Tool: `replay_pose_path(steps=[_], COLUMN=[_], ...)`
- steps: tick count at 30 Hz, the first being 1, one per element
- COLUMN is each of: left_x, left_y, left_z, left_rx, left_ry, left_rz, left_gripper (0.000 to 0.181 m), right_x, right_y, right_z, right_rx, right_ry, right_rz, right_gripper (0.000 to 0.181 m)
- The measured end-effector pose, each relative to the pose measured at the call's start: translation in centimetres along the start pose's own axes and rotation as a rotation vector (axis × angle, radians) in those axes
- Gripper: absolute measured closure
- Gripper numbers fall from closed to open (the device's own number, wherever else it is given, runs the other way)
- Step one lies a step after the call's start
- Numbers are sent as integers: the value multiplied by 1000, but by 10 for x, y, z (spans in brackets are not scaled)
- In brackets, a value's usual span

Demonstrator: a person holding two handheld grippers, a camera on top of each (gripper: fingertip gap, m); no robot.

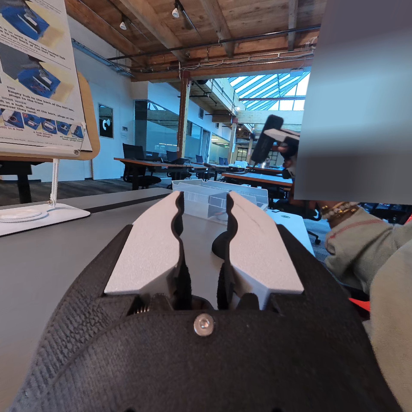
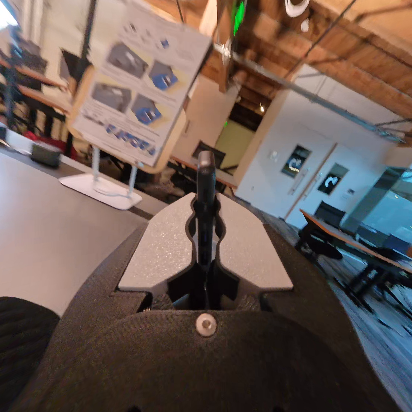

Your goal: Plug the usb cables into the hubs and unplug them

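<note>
My right gripper (image 2: 205, 200) is shut on a black USB hub (image 2: 206, 185), which stands edge-on between the grey fingers and sticks out past the tips. The same hub (image 1: 266, 139) shows in the left wrist view, held high at the right by the right gripper (image 1: 278, 134), with its black cable (image 1: 231, 170) trailing down to the left. My left gripper (image 1: 205, 196) is open and empty, low over the grey table (image 1: 55, 256), pointing at a clear plastic bin (image 1: 200, 196).
A white stand holding an instruction sheet (image 1: 38, 84) is at the table's left and shows in the right wrist view (image 2: 138, 84). A black round object (image 1: 219, 246) lies on the table behind my left gripper's right finger. A person's sleeve (image 1: 367, 252) is at the right.
</note>
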State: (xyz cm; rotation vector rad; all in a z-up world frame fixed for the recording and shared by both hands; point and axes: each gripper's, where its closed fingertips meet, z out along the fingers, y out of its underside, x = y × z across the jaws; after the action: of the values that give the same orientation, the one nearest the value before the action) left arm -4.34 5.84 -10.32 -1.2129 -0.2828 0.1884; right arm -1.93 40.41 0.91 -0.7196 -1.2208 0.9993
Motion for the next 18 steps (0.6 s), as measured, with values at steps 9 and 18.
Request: replay_pose_path(steps=[9,18], left_x=[-8,-7], left_y=[-1,3], left_z=[2,-4], left_rx=[-2,-10], left_ry=[-9,-6], left_rz=[-27,-20], left_gripper=[146,146], right_x=[31,-18], right_y=[139,225], right_z=[97,128], right_rx=[-615,-870], right_ry=[-11,-294], right_rz=[-344,-288], right_gripper=[169,163])
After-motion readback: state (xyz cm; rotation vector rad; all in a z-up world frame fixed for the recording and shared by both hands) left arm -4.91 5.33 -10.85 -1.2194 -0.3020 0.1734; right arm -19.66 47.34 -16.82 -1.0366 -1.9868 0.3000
